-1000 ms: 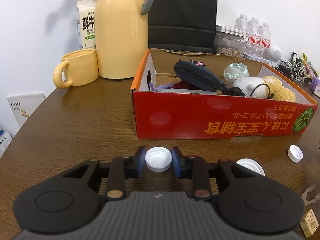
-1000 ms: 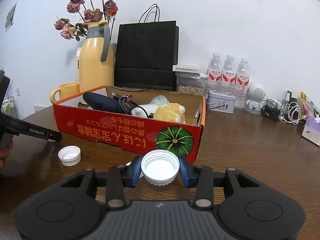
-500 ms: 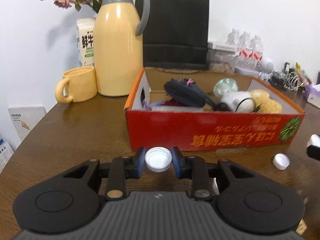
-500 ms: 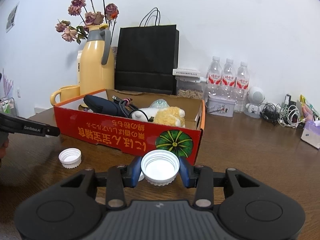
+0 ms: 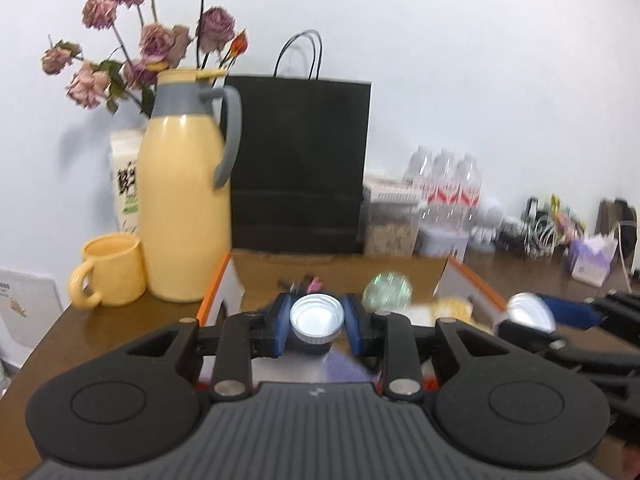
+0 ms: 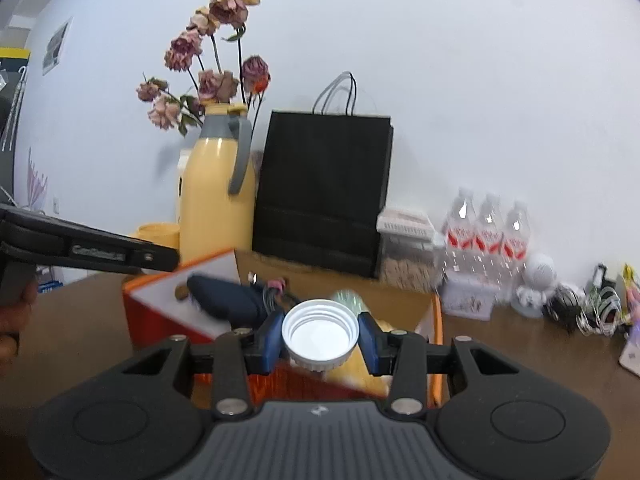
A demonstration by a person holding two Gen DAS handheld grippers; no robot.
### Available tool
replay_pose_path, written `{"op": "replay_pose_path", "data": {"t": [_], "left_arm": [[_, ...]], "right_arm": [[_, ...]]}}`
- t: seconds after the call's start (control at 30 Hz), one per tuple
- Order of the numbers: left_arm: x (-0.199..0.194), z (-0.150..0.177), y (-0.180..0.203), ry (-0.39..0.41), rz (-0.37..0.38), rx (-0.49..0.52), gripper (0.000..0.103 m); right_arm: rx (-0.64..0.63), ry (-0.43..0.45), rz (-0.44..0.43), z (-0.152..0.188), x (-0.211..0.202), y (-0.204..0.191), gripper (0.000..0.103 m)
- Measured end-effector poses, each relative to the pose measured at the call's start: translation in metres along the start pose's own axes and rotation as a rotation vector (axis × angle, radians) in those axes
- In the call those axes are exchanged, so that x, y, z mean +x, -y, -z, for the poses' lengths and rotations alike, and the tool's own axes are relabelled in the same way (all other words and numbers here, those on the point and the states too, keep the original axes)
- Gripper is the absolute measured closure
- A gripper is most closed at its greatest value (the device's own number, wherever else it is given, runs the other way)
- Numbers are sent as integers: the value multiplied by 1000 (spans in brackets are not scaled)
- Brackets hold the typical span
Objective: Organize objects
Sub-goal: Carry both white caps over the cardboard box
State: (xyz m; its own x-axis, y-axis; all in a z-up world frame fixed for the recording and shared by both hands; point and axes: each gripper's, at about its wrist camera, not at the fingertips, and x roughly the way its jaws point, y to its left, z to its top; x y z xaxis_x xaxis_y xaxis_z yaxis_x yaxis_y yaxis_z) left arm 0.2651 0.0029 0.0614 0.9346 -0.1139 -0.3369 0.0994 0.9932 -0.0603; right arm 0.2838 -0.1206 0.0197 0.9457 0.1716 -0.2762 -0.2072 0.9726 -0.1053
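**Both grippers held over the box, one cap clamped in each**

Wooden table [image 5: 100, 320] is seen under everything, white wall behind. Red-orange cardboard box [image 6: 160, 312] is parked mid-table, open top; a dark pouch [image 6: 224, 300], a shiny clear ball [image 5: 387, 290] and something yellow and fluffy are seen inside (rest blurred). Black paper bag [image 5: 300, 160] is stood at the far side of the box, yellow thermos jug [image 5: 184, 208] with dried roses [image 5: 156, 44] behind it to the left of the bag, yellow mug [image 5: 112, 270] just beside the jug on its left. Three water bottles [image 6: 486, 232] are lined up far right, cable clutter beyond them.

Left gripper [image 5: 317, 322] is closed narrow on a small white cap [image 5: 317, 316], open side up, blue pads pressed on both sides, positioned above the box's near edge. Right gripper [image 6: 320, 338] is closed on a larger white cap [image 6: 320, 334], also open side up, likewise over the box. In the left view the right gripper is visible at the right edge, its cap [image 5: 530, 312] blurred. In the right view a finger of the left gripper is seen at the left.
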Motion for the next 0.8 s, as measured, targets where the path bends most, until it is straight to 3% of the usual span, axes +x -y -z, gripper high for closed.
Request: {"op": "replay_pose_path", "data": {"t": [0.4,0.8], "left_arm": [[54,-24,14,43,-23,-41,74],[120,-18,11,-58,-51,-33,74]], "right_arm": [[61,-19,32,-31,81,13,64],[144,-156,71,-17,155,52,64]]}}
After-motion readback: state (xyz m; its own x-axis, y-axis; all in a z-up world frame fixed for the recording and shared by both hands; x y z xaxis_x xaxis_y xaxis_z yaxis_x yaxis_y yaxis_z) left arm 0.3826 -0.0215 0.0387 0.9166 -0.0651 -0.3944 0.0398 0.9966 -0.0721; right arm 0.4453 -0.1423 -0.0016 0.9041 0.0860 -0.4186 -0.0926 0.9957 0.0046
